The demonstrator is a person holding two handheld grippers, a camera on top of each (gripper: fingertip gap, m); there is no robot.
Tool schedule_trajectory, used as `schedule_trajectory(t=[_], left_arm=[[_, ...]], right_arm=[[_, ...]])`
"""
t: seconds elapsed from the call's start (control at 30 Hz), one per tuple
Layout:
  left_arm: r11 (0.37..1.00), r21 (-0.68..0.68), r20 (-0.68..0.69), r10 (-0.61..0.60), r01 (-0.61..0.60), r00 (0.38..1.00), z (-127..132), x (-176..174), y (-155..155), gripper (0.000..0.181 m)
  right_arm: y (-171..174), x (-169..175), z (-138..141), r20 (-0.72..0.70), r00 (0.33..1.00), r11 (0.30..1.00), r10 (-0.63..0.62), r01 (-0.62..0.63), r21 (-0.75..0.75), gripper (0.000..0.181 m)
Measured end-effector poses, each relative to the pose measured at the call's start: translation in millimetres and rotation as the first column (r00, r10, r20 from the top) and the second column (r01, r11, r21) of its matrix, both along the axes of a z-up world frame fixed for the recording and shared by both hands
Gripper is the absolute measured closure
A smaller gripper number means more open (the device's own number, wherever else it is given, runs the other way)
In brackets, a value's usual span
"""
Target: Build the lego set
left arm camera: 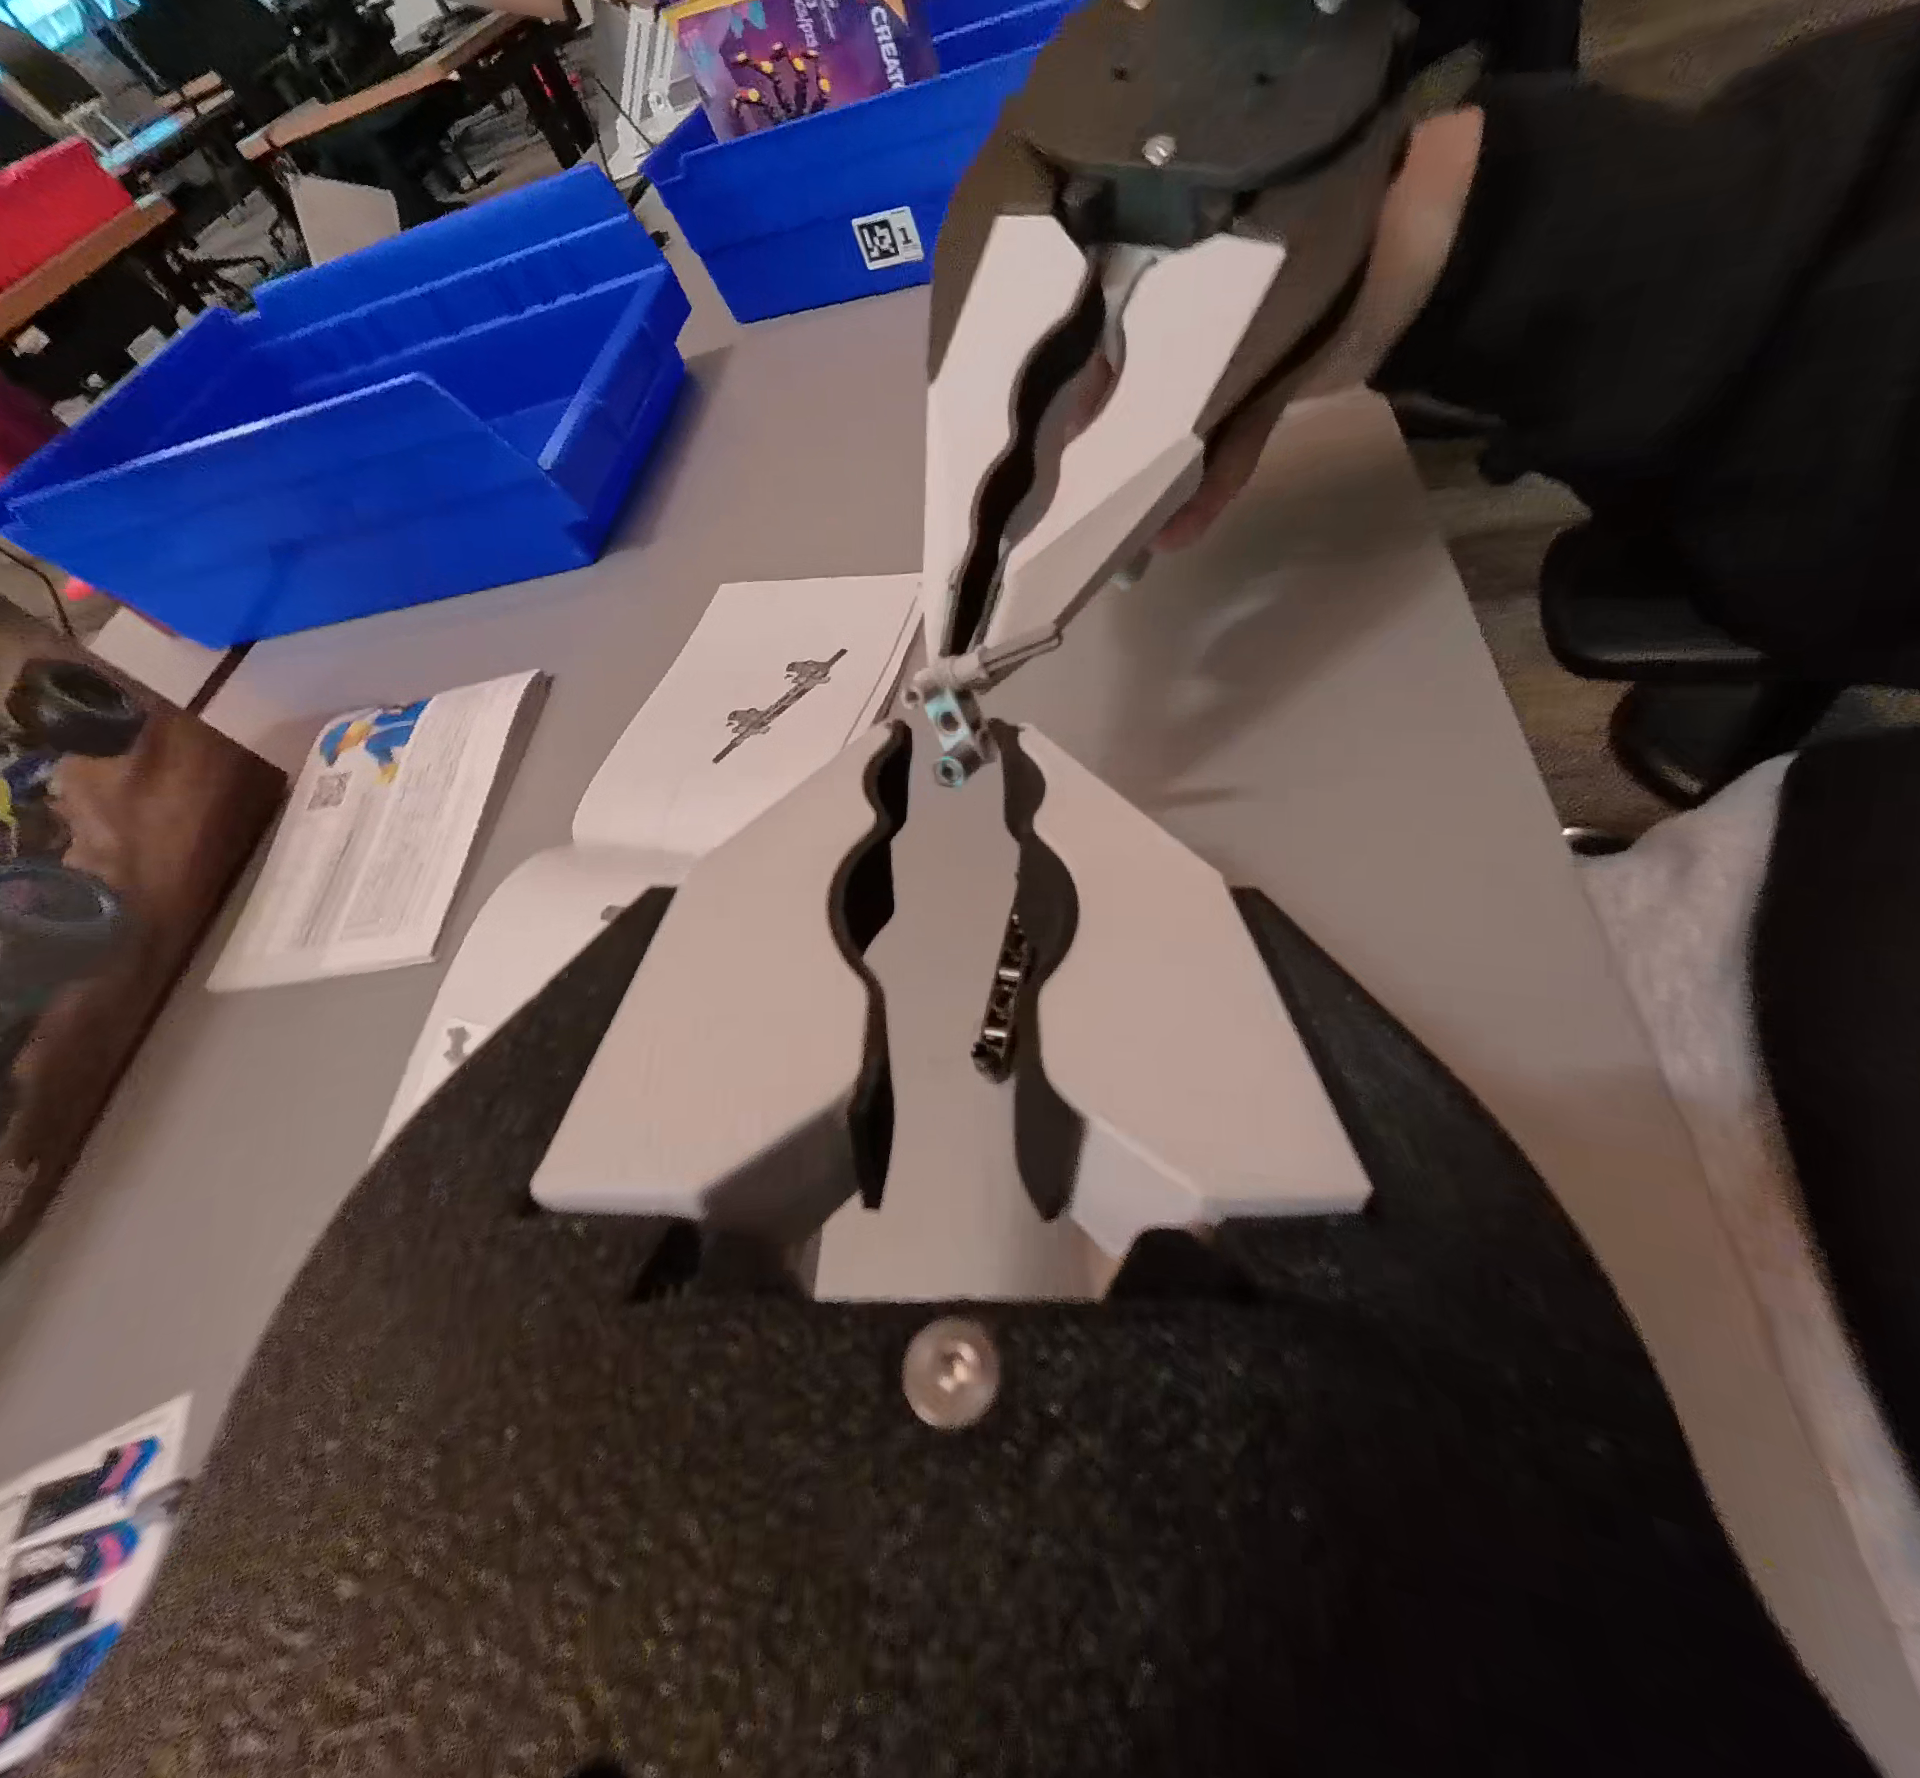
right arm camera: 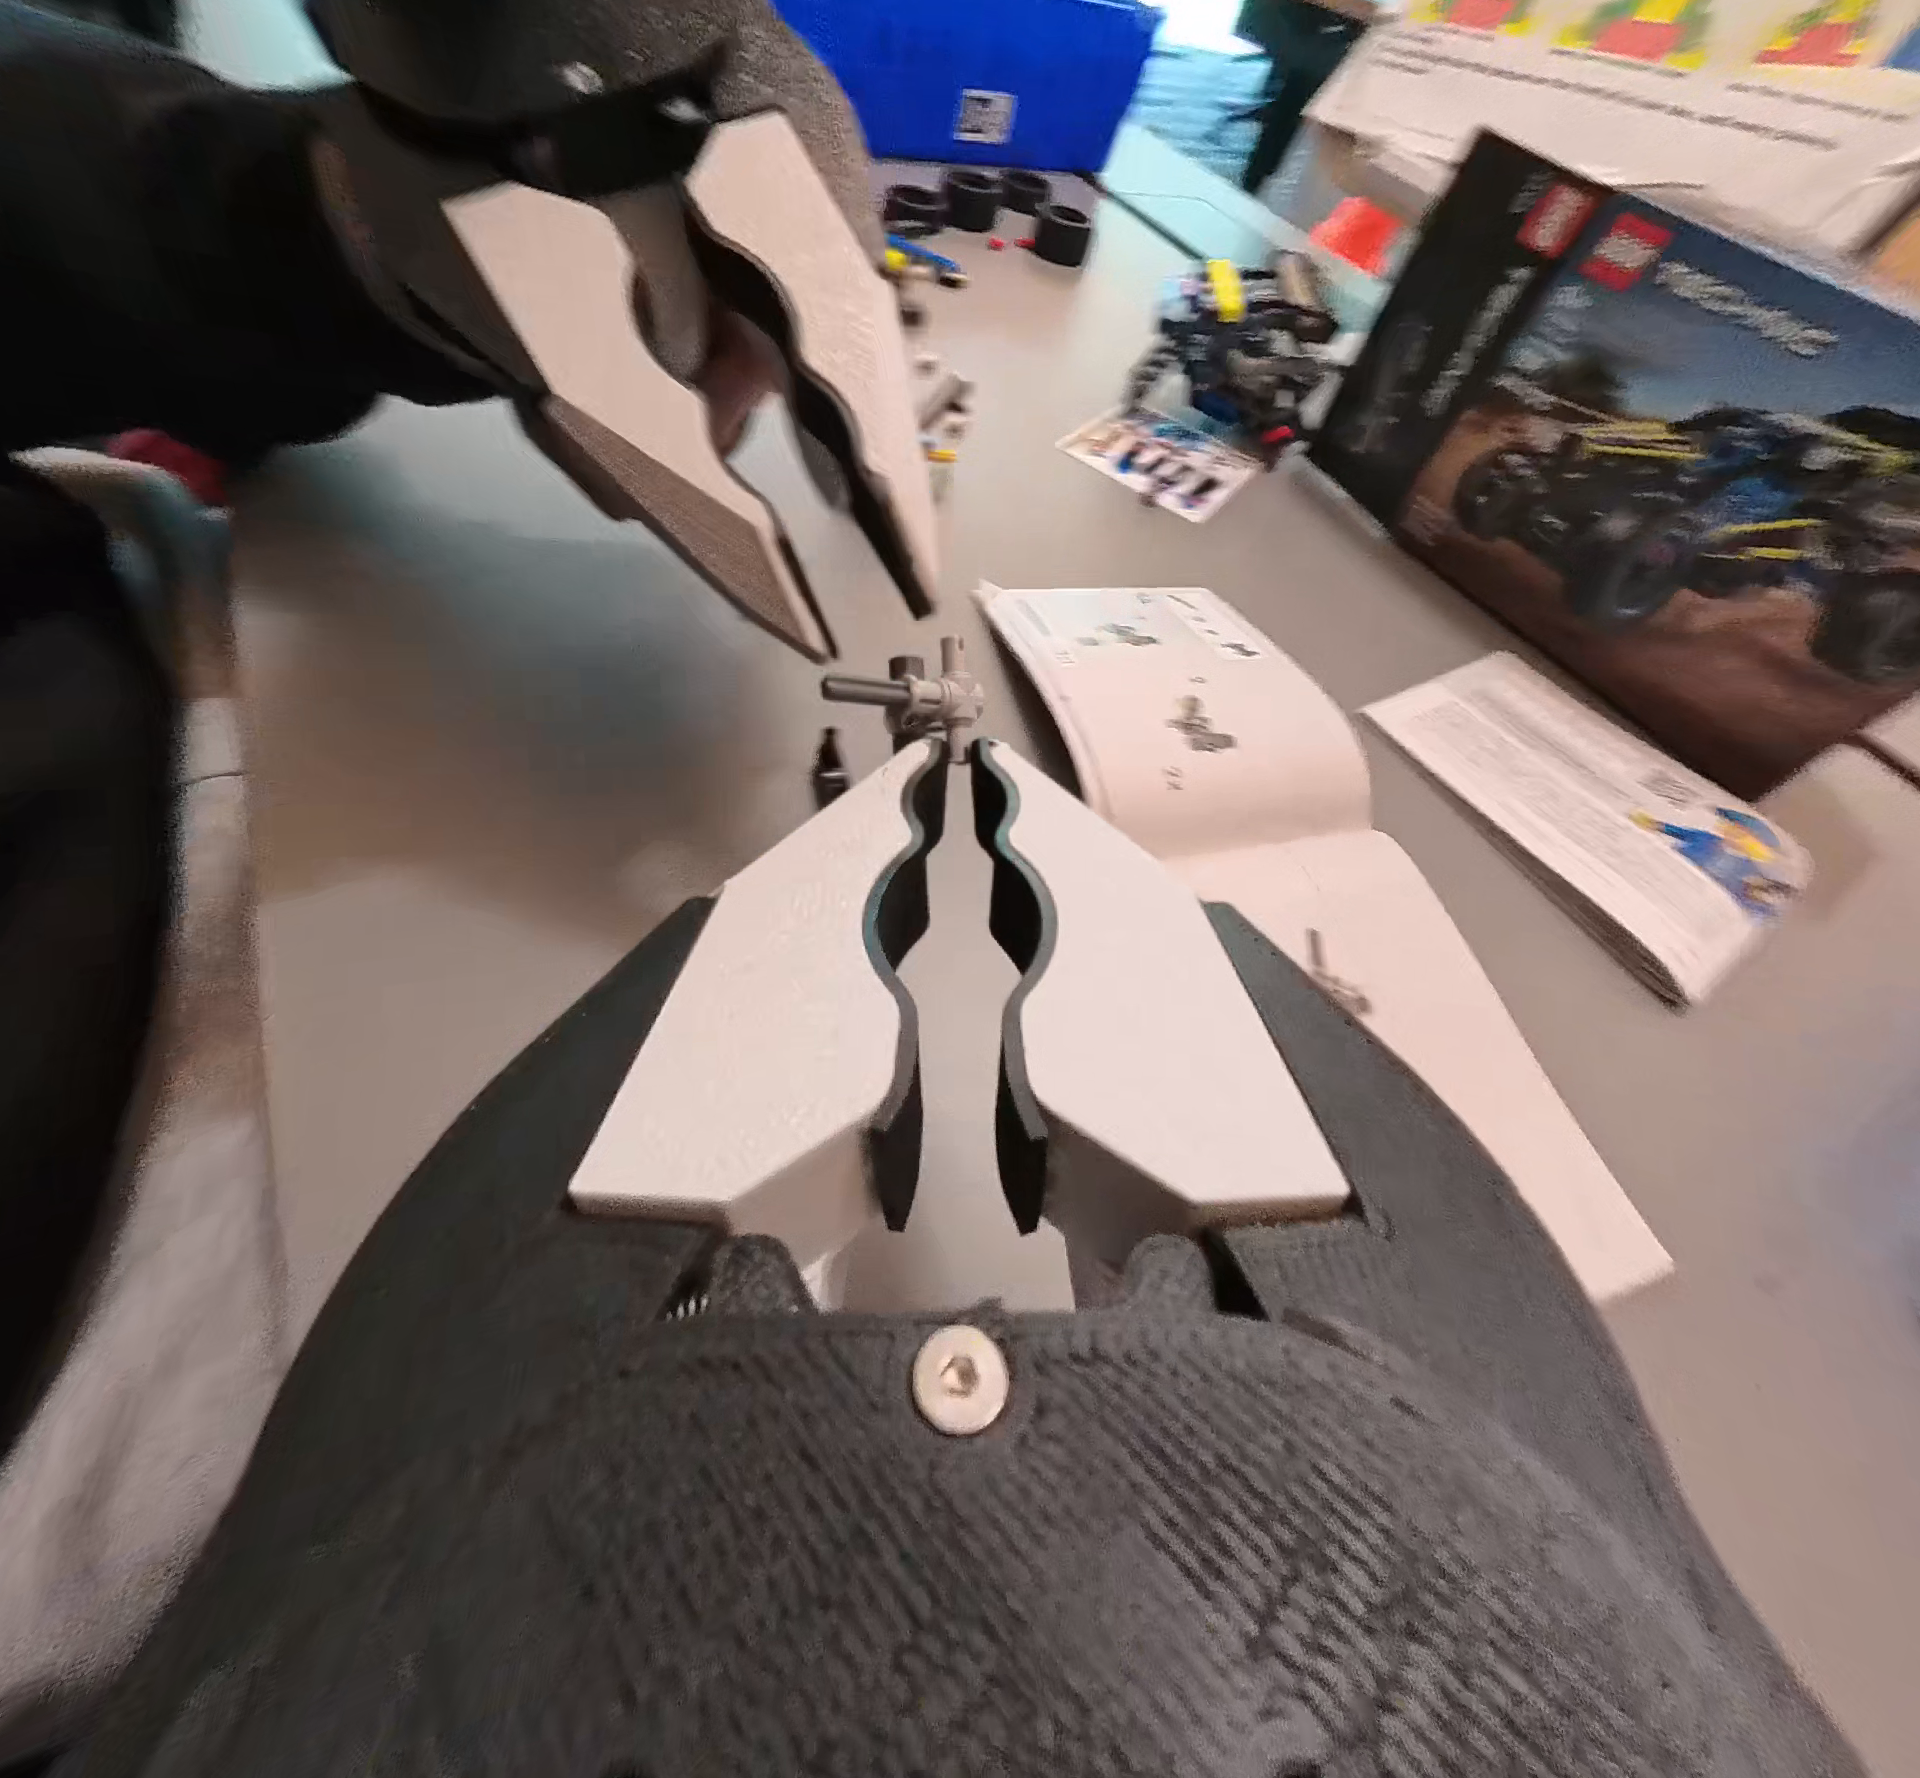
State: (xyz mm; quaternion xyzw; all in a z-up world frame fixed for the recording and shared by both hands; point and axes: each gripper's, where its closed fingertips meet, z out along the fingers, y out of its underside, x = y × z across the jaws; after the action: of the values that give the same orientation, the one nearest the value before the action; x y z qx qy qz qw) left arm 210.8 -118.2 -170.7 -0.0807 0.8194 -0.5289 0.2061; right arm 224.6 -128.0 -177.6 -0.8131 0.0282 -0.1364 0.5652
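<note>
Grey plastic is what the two tools meet over: a small grey lego assembly (right arm camera: 930, 694) of pins and connectors, held up above the table (left arm camera: 790, 440). The right gripper (right arm camera: 951, 760) comes in from the person's side with its fingers clenched on the piece's lower stem. The left gripper (left arm camera: 951, 736) points at it from the opposite side, tips angled down; its fingers stand a little apart around the hanging end of the piece, and the blur makes me unsure whether they touch it, so I cannot tell its grip. A black beam (left arm camera: 1006, 996) lies on the table under the left gripper.

An open instruction booklet (right arm camera: 1226, 762) lies just beyond the piece, a second closed booklet (right arm camera: 1590, 814) beside it. Further right stands a lego box (right arm camera: 1652, 440) pictured with a blue off-road car, a part-built model (right arm camera: 1236, 336) near it, and black tyres (right arm camera: 987, 206) behind. Two blue bins (left arm camera: 343, 471) sit at the table's far side, one holding printed boxes (left arm camera: 800, 55).
</note>
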Motion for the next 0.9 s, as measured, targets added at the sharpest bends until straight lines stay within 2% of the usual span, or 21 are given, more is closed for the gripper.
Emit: schedule_trajectory(t=[0.1,0.2,0.33,0.47,0.63,0.9], left_arm=[[0.995,-0.074,-0.108,0.059,-0.068,0.992,5.7,4.2,5.4,0.167],[0.985,-0.130,-0.240,0.078,-0.111,0.968,9.4,4.5,6.0,0.167],[0.973,-0.140,-0.353,0.123,-0.183,0.927,5.4,11.4,5.8,0.167],[0.962,-0.156,-0.454,0.131,-0.223,0.881,-0.7,15.2,1.5,0.167],[0.937,-0.247,-0.554,0.071,-0.246,0.829,3.3,13.6,-5.6,0.169],[0.905,-0.303,-0.665,0.022,-0.297,0.746,1.7,16.6,-4.5,0.174]], right_arm=[[-1.3,9.6,-6.7,0.136,0.982,0.990,-0.131,0.137,-0.036,0.179],[-3.2,15.7,-8.0,0.300,0.925,0.964,-0.233,0.261,-0.056,0.179],[-1.2,16.1,-7.7,0.474,0.841,0.937,-0.259,0.338,-0.088,0.179],[0.7,14.6,-0.1,0.551,0.791,0.931,-0.266,0.360,-0.067,0.178],[2.2,9.9,3.9,0.594,0.766,0.939,-0.245,0.341,-0.053,0.178],[2.9,8.6,4.8,0.664,0.714,0.938,-0.222,0.343,-0.055,0.178]])
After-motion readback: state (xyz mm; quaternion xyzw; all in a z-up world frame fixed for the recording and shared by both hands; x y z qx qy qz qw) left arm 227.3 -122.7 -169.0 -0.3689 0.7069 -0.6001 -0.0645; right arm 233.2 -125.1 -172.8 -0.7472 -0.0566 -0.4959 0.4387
